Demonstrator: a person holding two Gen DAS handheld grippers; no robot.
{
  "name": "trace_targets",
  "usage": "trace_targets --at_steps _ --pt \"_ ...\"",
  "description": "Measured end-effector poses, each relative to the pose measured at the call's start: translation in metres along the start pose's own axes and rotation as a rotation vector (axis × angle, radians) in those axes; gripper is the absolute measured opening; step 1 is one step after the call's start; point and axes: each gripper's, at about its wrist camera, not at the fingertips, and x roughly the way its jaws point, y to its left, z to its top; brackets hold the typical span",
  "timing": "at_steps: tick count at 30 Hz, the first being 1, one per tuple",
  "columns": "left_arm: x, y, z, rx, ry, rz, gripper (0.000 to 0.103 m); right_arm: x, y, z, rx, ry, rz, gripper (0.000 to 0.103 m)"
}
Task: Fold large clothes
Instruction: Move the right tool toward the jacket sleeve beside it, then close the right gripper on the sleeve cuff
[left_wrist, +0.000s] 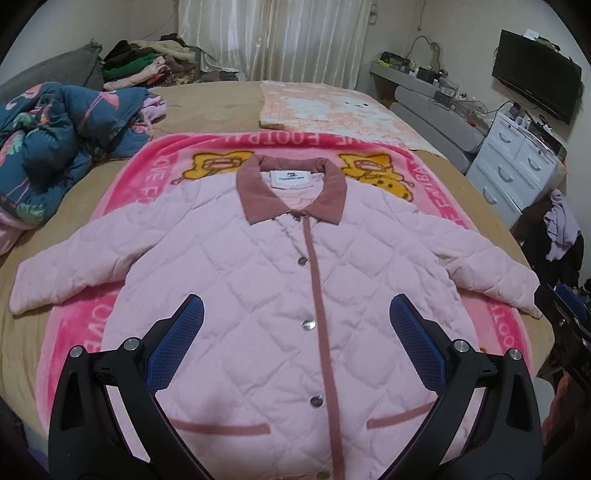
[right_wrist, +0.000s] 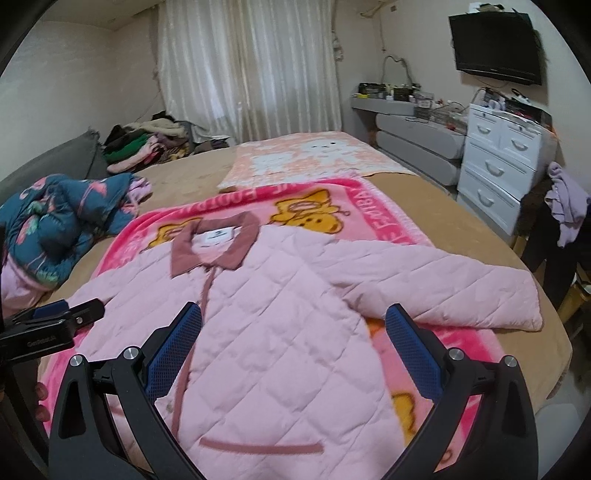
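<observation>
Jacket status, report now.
Both grippers, left and right, open, empty. Jacket flat, buttoned, sleeves out, unfolded. Nothing on it.

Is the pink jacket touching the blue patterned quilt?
Apart. The left wrist view shows bare tan bed sheet between the jacket and the quilt.

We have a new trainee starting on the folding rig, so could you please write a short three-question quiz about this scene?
1. True or false: the pink quilted jacket lies front side up, buttoned, with both sleeves spread out.
2. What does the jacket rest on directly? A) a pink cartoon blanket B) the white drawers C) the blue floral duvet
3. Fill in: the left gripper and the right gripper are both ____ and hold nothing.

Key: 1 true; 2 A; 3 open.
</observation>
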Motion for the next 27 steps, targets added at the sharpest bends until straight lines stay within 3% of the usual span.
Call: trace_targets --at_steps 14,27 --pt "0.051 -0.036 0.034 0.049 0.019 -0.016 0.095 0.054 -0.080 0.009 0.152 0.043 -0.140 0.099" --pt "0.125 -0.075 0.041 0.094 0.095 -0.026 0.095 0.104 -0.172 -0.017 0.334 0.120 -0.258 0.099"
